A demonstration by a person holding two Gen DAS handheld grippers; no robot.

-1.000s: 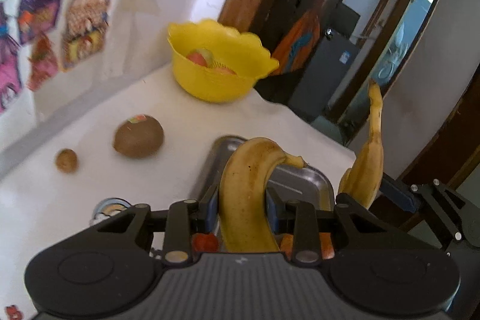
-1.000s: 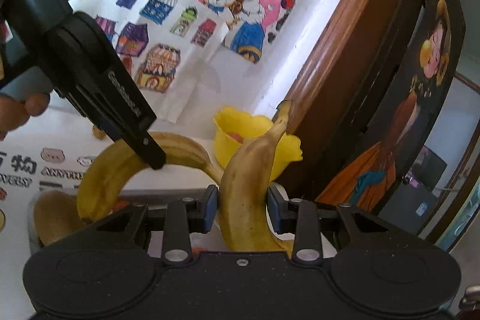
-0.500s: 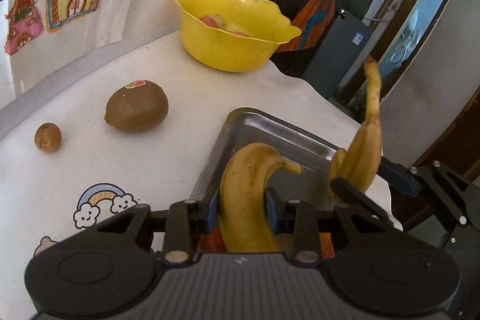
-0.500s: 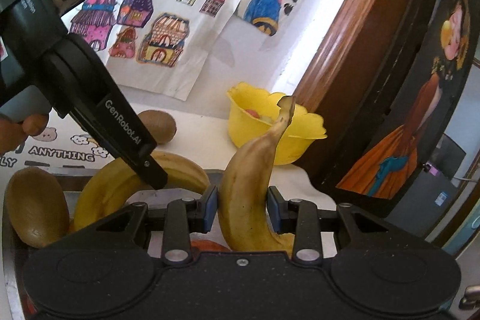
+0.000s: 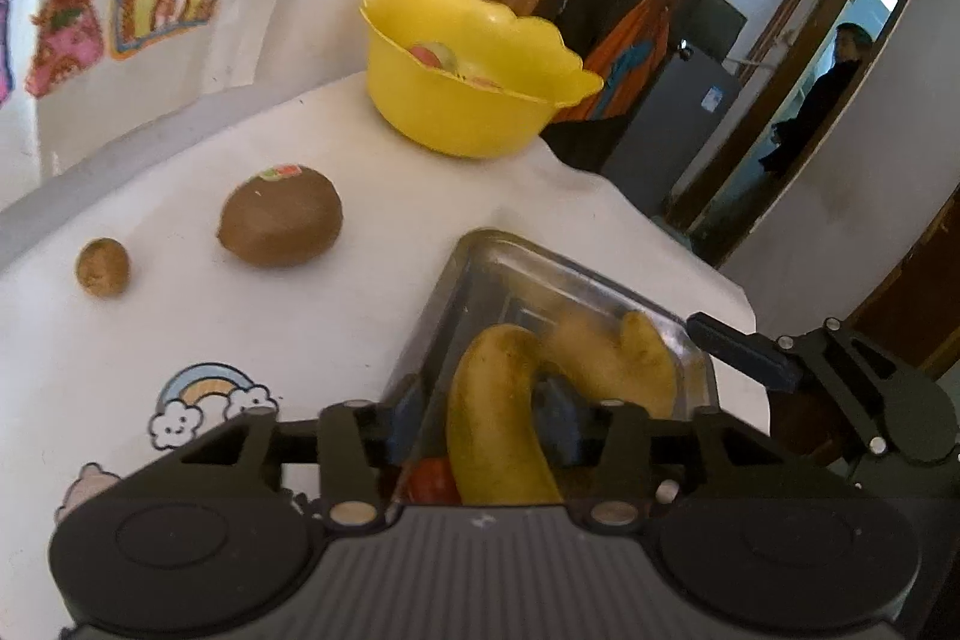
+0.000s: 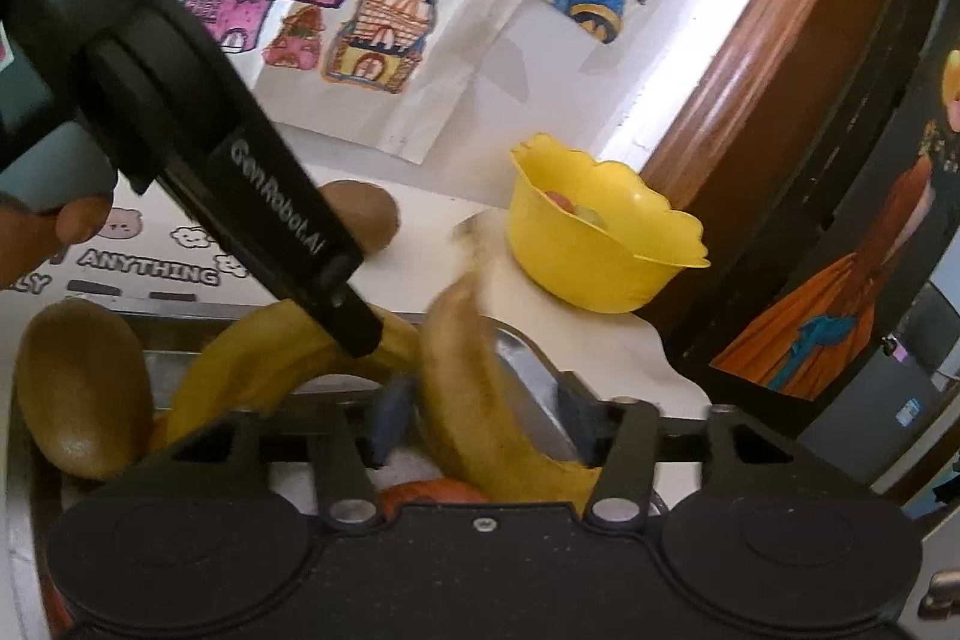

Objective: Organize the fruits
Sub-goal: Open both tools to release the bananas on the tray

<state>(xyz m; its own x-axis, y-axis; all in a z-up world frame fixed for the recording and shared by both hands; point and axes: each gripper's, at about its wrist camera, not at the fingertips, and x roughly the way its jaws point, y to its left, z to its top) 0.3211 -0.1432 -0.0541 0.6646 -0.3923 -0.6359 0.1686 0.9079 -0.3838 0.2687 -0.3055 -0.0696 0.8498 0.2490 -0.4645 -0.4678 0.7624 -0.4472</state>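
White counter [image 5: 336,340] with cartoon stickers on it, kids' drawings [image 6: 372,34] taped up on the wall behind, that's the setup. Closest in, the left tongs [image 5: 489,409] look opened up a bit around a banana [image 5: 498,424], pads sitting on either side of it with a gap showing on at least one side, so it doesn't look squeezed. That banana lies down in the metal tray [image 5: 480,268], and a second banana [image 5: 612,358] curls just beside it, touching or nearly so. From the right wrist view, the right tongs [image 6: 486,418] are spread wide around that second banana [image 6: 474,388], which looks blurry and tilted, its stem end pointing up toward the bowl; the pads don't seem to be pressing it. A kiwi [image 6: 78,388] sits at the left end of the tray, with something orange-red tucked low under the bananas. Past the tray, out on the counter, there's another kiwi [image 5: 279,223] with a sticker on it and a small brown round fruit [image 5: 102,267] near it. Farthest back, a yellow scalloped bowl [image 5: 474,70] holds a few pinkish fruits.
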